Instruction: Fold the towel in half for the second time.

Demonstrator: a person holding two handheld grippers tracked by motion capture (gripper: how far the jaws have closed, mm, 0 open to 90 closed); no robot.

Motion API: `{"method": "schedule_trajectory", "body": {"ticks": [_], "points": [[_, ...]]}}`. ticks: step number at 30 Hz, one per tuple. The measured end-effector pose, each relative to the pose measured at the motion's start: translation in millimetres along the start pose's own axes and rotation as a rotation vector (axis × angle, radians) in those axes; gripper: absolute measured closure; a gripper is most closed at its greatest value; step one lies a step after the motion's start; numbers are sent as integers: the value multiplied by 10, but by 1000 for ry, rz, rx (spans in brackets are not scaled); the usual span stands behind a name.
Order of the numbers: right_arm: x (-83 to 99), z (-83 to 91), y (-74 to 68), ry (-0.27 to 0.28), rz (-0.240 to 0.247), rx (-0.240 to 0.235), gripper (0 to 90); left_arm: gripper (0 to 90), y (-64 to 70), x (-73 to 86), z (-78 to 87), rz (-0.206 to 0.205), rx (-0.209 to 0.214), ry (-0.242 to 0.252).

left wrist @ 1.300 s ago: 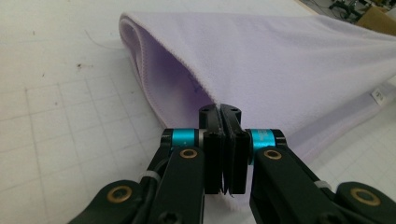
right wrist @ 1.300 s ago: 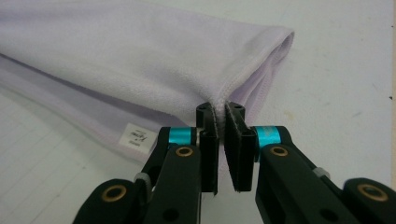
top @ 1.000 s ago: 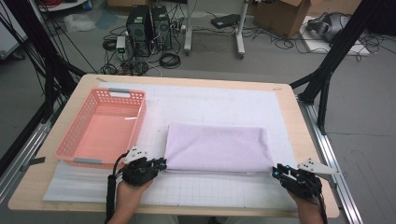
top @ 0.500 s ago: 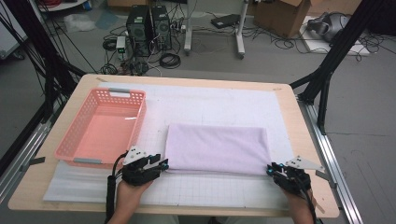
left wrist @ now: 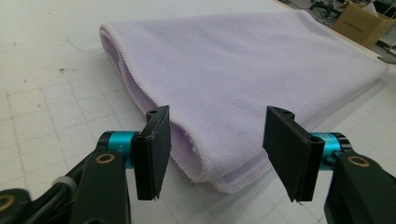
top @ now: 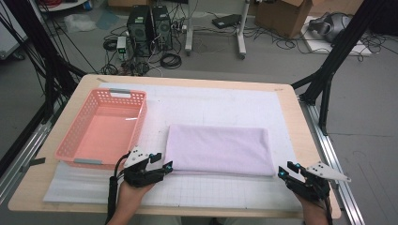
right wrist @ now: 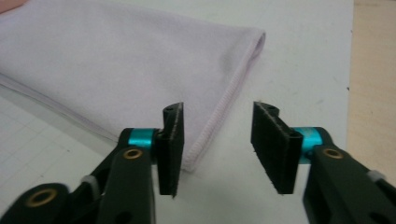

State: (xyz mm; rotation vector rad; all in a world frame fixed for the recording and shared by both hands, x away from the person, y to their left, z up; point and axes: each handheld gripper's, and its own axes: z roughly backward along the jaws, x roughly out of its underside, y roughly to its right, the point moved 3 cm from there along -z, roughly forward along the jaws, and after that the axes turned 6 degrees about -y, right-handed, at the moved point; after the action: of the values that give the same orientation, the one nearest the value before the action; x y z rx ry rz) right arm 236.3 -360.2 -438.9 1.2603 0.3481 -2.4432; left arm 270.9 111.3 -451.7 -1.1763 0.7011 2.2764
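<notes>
On the table [top: 300, 136], over a white gridded mat [top: 225, 105], a folded lilac towel [top: 219, 149] lies flat, right of centre and towards the person's edge. A pink basket [top: 84, 152] sits to its left, close by but apart from it, with nothing visible inside.

At the towel's near left corner the left gripper [top: 159, 164] rests low, held in the person's left hand [top: 131, 194]. Its jaws stand wide apart, and in the left gripper view [left wrist: 212, 149] the rounded, layered corner of the towel [left wrist: 243, 88] sits between them without being pinched.

Near the towel's near right corner, the right gripper [top: 287, 169] lies just beside the cloth at the mat's edge. Its jaws are parted too. Seen from the right gripper view [right wrist: 217, 144], the stitched hem of the towel [right wrist: 116, 60] ends at the inner face of one jaw, while the other jaw stands over bare mat.
</notes>
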Motion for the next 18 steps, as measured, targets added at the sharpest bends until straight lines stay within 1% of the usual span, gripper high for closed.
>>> {"method": "schedule_trajectory", "body": {"ticks": [3, 5, 6, 7, 9, 10, 12, 13, 15, 18], "points": [[-31, 5, -22, 29, 3, -9, 400, 380, 23, 0, 4, -12, 2, 4], [-34, 0, -33, 28, 0, -7, 316, 352, 45, -6, 3, -18, 7, 8], [-35, -5, -34, 29, -2, -1, 289, 323, 68, -17, 3, -21, 5, 20], [-34, -8, -35, 30, -6, -5, 288, 300, 79, -24, 4, -28, 3, 29], [-30, -5, -30, 25, 5, -12, 286, 274, 99, -40, 12, -41, 9, 41], [-29, -3, -36, 24, 3, -13, 283, 262, 107, -46, 16, -37, 11, 48], [-30, -4, -40, 24, 7, -14, 274, 239, 112, -49, 18, -42, 17, 45], [-33, -7, -42, 25, 8, -15, 273, 235, 116, -44, 16, -43, 15, 32], [-33, -22, -54, 22, 9, -23, 273, 197, 114, -37, 16, -47, 4, 24], [-31, -49, -64, 11, 21, -30, 273, 190, 112, -36, 21, -45, 6, 28]]}}
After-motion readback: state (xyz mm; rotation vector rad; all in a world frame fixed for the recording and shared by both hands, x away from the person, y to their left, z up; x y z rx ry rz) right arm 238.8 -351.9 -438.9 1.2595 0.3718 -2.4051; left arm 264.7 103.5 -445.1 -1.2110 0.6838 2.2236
